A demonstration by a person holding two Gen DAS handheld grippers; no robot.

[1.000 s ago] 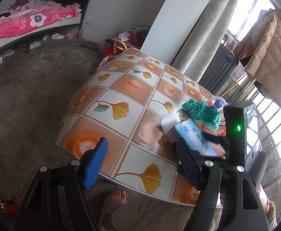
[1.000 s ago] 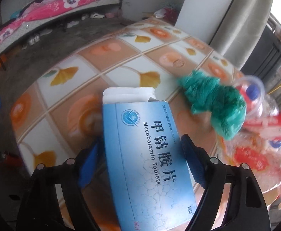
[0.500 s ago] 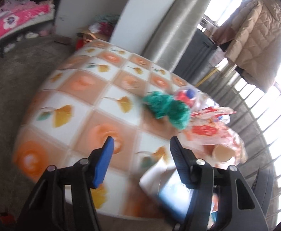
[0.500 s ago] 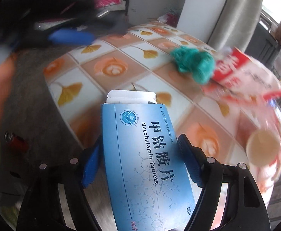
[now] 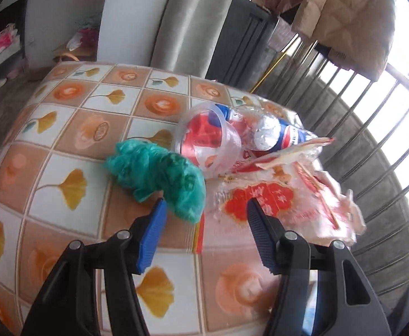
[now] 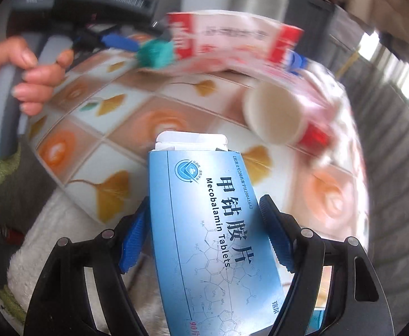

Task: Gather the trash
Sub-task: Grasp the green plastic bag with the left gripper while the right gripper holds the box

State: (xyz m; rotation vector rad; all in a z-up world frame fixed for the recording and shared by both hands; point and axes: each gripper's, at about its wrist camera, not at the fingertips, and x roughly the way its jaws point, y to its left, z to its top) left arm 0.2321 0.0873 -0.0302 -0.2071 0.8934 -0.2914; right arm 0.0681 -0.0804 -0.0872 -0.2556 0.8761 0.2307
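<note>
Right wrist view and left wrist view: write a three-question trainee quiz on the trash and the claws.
1. True or false: the right claw is shut on the blue tablet box.
2. Which item lies nearest the open left claw? A) green plastic bag B) clear plastic cup C) foil ball
3. Fill in: the paper cup lies on its ____ on the table.

Key: 1 true. 2 A. 3 side.
</note>
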